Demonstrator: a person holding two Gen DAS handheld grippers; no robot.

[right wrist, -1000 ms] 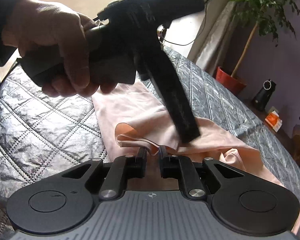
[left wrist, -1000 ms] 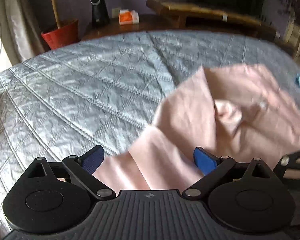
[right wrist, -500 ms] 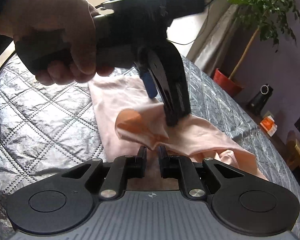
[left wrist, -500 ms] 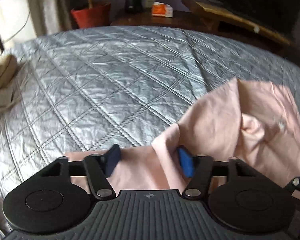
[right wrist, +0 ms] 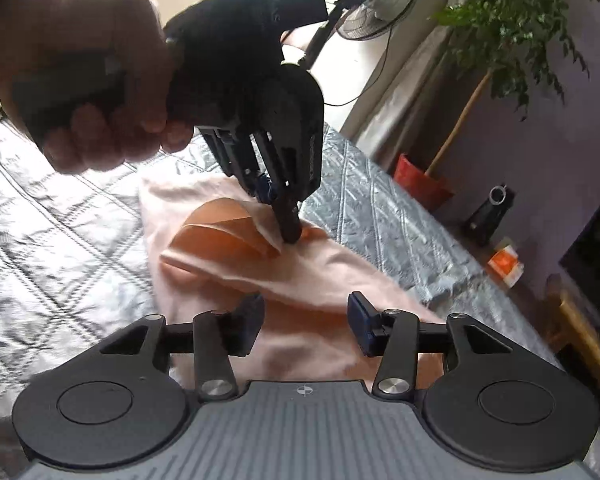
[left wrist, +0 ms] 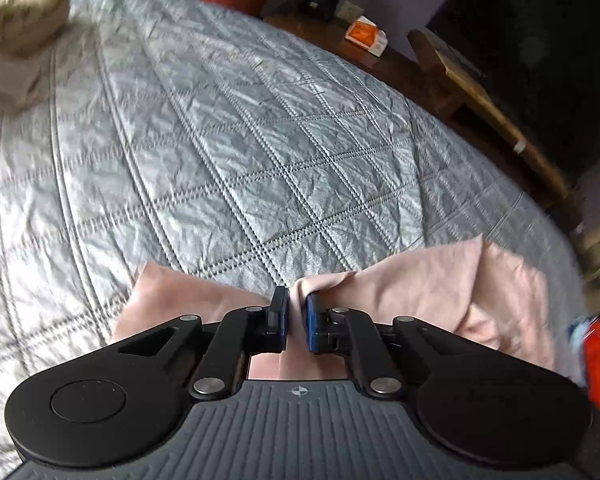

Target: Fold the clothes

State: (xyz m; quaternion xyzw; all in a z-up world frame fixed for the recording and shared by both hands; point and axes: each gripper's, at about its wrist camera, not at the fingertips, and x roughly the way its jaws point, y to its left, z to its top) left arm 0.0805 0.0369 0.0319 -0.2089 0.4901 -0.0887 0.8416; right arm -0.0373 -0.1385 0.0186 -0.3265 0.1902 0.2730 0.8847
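A: What is nearest in the left wrist view?

B: The left gripper (left wrist: 297, 316), its jaws pinched tight on a fold of pink cloth (left wrist: 432, 280). The cloth lies rumpled on a grey quilt (left wrist: 236, 152) that covers a bed.

A: And the right side?

B: The right gripper (right wrist: 306, 322) hovers low over the same cloth (right wrist: 300, 276), jaws spread wide, holding nothing. Just beyond it, the left gripper (right wrist: 290, 236) points down into the cloth where a flap has curled over. A hand (right wrist: 80, 76) grips its handle.

A: What lies farther off?

B: A red pot (right wrist: 418, 180) with a plant, a fan (right wrist: 374, 10), and a dark table by the wall.

A: Which step is this?

B: It looks like taking hold of the cloth for a fold, one side gripped. Next, I judge, the right jaws need an edge of their own, so both can lift and lay it flat
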